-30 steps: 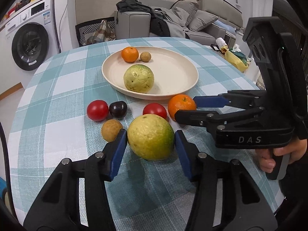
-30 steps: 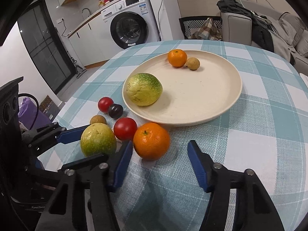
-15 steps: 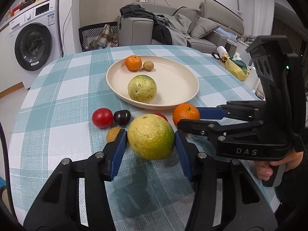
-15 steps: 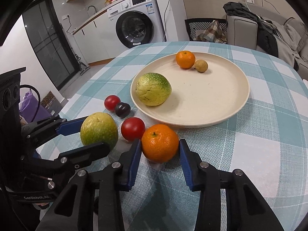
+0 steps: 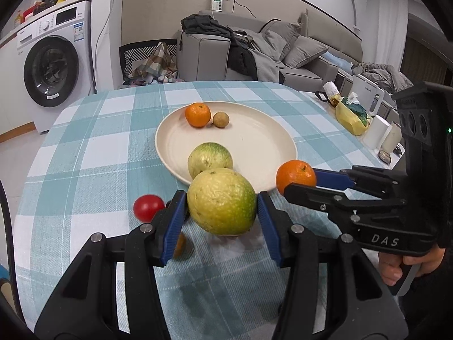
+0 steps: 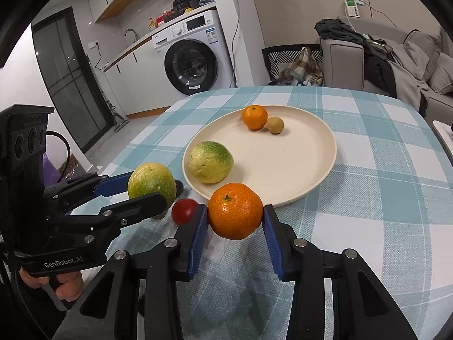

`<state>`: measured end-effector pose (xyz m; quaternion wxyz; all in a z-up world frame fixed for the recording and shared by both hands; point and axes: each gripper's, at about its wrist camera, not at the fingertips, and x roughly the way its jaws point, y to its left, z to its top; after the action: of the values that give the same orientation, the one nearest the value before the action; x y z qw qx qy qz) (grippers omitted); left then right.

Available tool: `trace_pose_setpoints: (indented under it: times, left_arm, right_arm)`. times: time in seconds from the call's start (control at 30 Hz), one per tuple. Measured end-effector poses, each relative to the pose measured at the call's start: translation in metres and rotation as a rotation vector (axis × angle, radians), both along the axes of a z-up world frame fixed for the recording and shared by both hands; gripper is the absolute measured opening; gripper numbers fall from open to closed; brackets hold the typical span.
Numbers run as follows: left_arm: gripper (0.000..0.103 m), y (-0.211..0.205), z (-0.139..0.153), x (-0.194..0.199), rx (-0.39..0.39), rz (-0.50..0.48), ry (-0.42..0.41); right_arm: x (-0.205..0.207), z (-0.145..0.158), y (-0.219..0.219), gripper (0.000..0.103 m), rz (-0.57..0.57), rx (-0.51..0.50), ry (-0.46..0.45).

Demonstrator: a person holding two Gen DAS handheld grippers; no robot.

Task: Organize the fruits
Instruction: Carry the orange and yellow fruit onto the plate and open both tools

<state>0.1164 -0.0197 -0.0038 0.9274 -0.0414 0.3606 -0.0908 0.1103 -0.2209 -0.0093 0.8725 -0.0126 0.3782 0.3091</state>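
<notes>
My left gripper [image 5: 222, 212] clamps big yellow-green citrus [image 5: 222, 201], blue pads pressed on both sides, fruit lifted clear of checked table [image 5: 85, 147], just off plate's near rim. My right gripper [image 6: 235, 221] has just been closing; pads now grip orange [image 6: 235, 211], raised beside plate [image 6: 311, 153] near edge. On plate: second green citrus [image 6: 211, 162], small orange [image 6: 254, 117], small brown fruit [image 6: 275, 125]. Red tomato [image 6: 184, 211] on table between grippers.

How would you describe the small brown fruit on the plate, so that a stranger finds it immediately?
Find the round cream plate on the checked tablecloth. At its far side a small orange sits, and the small brown fruit lies right beside it. It is the smallest fruit on the plate, dull tan, not orange or green.
</notes>
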Motion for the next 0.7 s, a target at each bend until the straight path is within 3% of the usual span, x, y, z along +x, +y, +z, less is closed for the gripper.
trace_pose_setpoints:
  times: [0.4,0.7]
  left_arm:
    - [0.048,-0.024,-0.005,0.04,-0.012,-0.042,0.016]
    - [0.048,-0.03,-0.015,0.06,0.034,-0.03,0.035]
  right_arm:
    - [0.024,0.0,-0.014,0.04,-0.074,0.029,0.007]
    - [0.035,-0.002,-0.022,0.04,-0.104,0.042,0.023]
